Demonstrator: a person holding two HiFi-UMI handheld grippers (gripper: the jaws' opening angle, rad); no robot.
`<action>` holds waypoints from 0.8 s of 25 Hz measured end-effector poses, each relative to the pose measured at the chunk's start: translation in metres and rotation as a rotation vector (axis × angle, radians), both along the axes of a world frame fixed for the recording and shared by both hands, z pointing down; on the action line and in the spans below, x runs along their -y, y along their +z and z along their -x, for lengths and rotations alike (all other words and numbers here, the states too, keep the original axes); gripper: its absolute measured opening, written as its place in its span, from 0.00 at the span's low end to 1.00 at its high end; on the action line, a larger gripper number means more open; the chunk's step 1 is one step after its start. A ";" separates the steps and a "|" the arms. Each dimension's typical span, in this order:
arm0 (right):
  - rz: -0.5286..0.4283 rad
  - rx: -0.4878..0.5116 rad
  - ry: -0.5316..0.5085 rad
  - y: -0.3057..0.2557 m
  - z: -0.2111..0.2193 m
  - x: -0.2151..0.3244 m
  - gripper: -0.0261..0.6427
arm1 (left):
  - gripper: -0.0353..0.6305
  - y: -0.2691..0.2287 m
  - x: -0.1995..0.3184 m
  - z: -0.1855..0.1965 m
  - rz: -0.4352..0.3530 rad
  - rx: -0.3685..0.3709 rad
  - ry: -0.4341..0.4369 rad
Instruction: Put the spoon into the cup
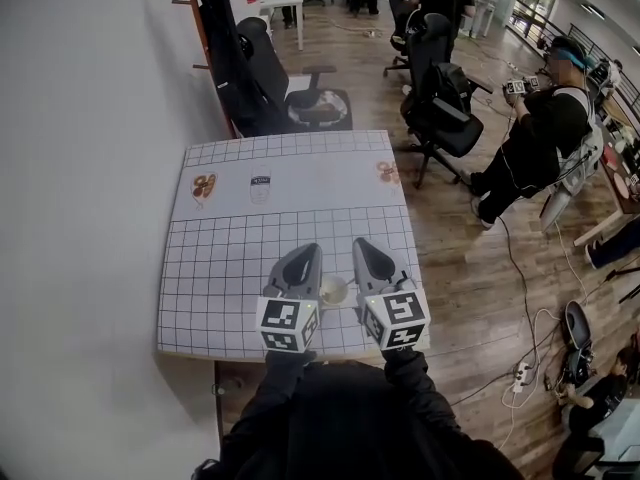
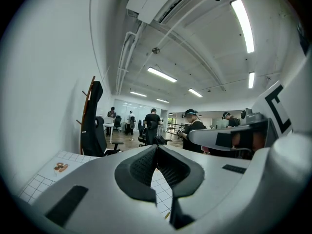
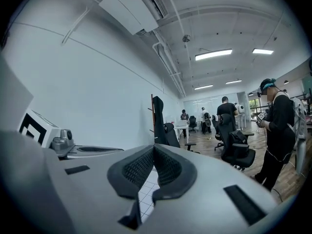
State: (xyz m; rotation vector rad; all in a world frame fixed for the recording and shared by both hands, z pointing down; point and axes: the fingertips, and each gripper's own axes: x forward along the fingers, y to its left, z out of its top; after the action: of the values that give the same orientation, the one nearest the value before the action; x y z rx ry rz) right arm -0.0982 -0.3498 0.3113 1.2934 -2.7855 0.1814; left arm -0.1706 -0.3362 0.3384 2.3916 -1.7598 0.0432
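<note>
Above the near edge of the table (image 1: 230,268), the left gripper (image 1: 303,260) and the right gripper (image 1: 370,256) were held side by side, pointed roughly level toward the far end of the room. In the left gripper view the two dark ribbed pads were seen pressed together at their tips with nothing between them (image 2: 157,150), and the same was seen in the right gripper view (image 3: 153,150), so both tools were clenched and empty. A pale, round cup (image 1: 333,290) was seen from above on the grid cloth (image 1: 200,308), just below and between the two grippers and close to the table's near edge. The spoon could not be made out with any certainty in any view, and it could not be told whether it already lay inside the cup or was hidden under the grippers. As a judgement only, the spoon would be expected to be light, stiff and thin, and rather slippery if made of metal. Lying flat on the cloth, it would offer little height to pinch. It would best be taken across the handle, near its middle or just behind the bowl, so that it would not swing in the pads. The cup was judged light and easily tipped or pushed toward the edge, so it might need to be steadied at its rim by the free gripper.
</note>
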 end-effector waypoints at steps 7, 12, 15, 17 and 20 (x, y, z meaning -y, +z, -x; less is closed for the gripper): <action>-0.018 -0.006 0.001 -0.003 0.005 0.007 0.07 | 0.11 0.001 0.008 0.004 -0.005 0.002 0.002; -0.015 -0.008 0.007 -0.004 0.008 0.013 0.07 | 0.11 0.001 0.015 0.008 0.000 -0.001 0.004; -0.014 -0.011 0.007 -0.003 0.010 0.013 0.07 | 0.11 0.002 0.017 0.007 0.003 0.000 0.010; -0.015 -0.008 0.009 -0.002 0.011 0.013 0.07 | 0.11 0.003 0.017 0.008 0.004 0.001 0.013; -0.017 -0.008 0.013 0.001 0.011 0.016 0.07 | 0.11 0.004 0.019 0.008 0.003 0.003 0.015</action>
State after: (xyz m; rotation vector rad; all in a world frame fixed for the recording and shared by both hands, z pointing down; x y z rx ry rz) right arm -0.1092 -0.3656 0.3120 1.3131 -2.7783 0.1526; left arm -0.1790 -0.3552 0.3423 2.4039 -1.7420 0.0518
